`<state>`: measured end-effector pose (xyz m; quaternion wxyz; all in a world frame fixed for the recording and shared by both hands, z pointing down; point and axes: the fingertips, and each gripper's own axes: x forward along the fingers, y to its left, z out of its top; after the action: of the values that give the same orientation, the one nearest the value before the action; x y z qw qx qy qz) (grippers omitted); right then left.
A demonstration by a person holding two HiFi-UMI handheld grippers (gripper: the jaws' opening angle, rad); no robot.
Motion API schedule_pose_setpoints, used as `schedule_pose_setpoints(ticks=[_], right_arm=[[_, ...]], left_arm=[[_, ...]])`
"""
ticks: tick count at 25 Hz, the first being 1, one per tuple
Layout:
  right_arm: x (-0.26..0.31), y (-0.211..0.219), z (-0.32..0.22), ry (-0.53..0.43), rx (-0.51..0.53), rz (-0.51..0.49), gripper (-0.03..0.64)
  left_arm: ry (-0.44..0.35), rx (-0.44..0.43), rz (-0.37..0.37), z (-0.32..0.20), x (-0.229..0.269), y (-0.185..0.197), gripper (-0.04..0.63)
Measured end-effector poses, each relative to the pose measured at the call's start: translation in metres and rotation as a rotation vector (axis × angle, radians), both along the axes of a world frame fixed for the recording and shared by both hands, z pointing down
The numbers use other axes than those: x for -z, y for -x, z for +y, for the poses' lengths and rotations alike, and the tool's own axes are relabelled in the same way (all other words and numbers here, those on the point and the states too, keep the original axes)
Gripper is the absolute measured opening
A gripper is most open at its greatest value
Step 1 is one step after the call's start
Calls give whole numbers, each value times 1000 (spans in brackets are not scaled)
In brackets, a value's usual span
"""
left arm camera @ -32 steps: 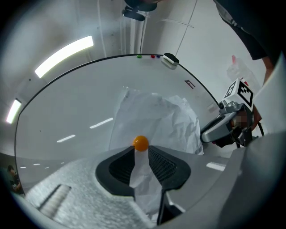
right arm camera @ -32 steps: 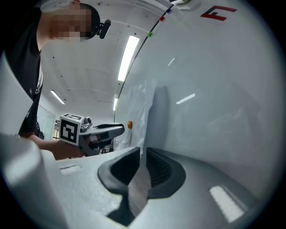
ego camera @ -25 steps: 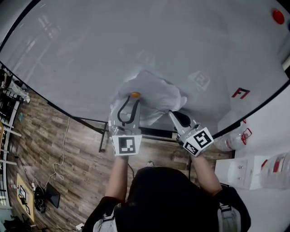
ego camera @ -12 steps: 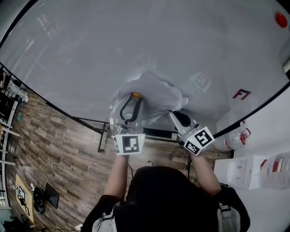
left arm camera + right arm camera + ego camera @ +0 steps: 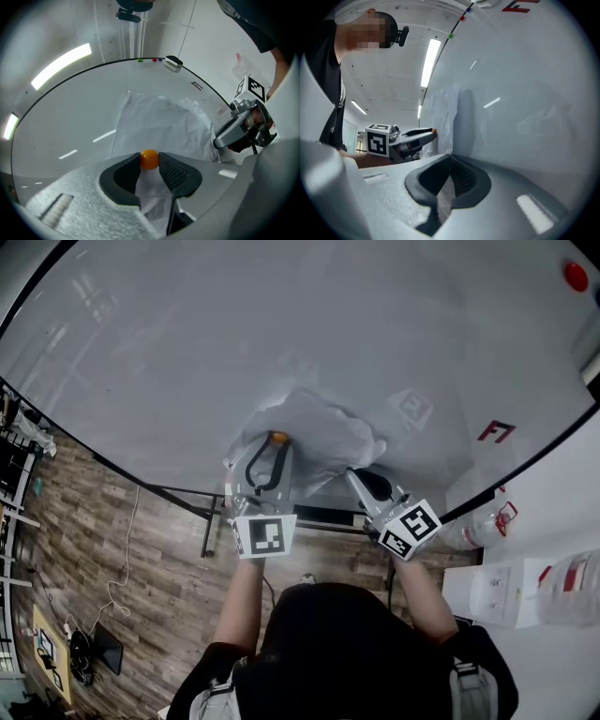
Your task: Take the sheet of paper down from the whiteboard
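One crumpled sheet [image 5: 314, 432] is seen against the whiteboard [image 5: 187, 352], close to the board's lower edge in the head view. One orange magnet [image 5: 278, 438] sits on the sheet, on the part nearest that edge.

Two grippers are held up to the board, side by side. The jaws of the left gripper [image 5: 277, 444] are set apart, with the magnet between their tips. Whether the pads press on it cannot be told. The right gripper [image 5: 356, 474] is clamped on the sheet's edge, and a strip of paper is seen between its closed jaws.

Elsewhere on the board, one red magnet [image 5: 575, 275] is found in the far right corner. One eraser [image 5: 174, 62] rests at the top edge, and one red mark [image 5: 497, 432] is drawn to the right of the sheet.
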<state>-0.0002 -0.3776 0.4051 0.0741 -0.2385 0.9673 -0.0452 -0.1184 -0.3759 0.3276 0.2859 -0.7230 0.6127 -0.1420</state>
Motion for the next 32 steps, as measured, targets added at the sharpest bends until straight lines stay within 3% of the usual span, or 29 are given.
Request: schedule_pose_setpoints(ticks=[7, 14, 32], right_arm=[[-1, 0, -1, 13, 2, -1, 3], [-5, -1, -1, 26, 6, 2, 3], [-10, -2, 12, 72, 51, -29, 3]], left_arm=[[-18, -21, -13, 0, 6, -1, 130], [-15, -14, 25, -1, -1, 0, 130], [32, 24, 55, 25, -24, -3, 131]])
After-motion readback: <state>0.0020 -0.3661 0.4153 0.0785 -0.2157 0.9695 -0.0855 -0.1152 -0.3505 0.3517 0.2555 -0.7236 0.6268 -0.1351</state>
